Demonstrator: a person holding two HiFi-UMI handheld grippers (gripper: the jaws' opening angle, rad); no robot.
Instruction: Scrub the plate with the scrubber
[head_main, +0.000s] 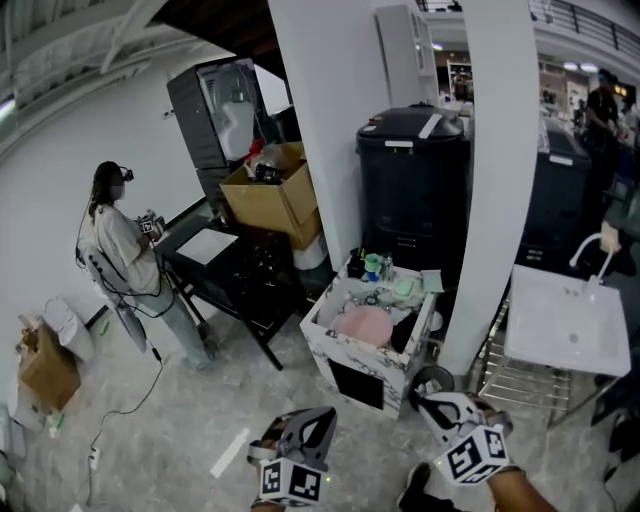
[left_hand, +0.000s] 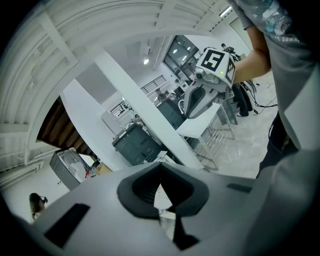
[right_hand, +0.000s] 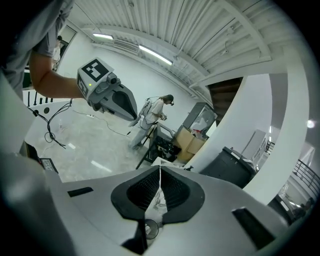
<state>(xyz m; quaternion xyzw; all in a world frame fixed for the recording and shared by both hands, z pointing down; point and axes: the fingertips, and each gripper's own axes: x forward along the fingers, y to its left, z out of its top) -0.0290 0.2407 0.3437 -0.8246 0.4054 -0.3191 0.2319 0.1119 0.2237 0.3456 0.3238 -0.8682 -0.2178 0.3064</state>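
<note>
Grey speckled floor w/ white pillars is stretching out ahead of both jaws. Left gripper and right gripper are hovering low, jaws together on each, nothing btwn them. Pink plate is lying in a marbled counter, well ahead of the jaws

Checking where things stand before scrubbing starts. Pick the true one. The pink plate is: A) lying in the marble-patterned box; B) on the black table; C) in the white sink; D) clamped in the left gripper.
A: the pink plate lies in the marble-patterned box, ahead of the left gripper and right gripper, whose jaws are together on nothing.
</note>
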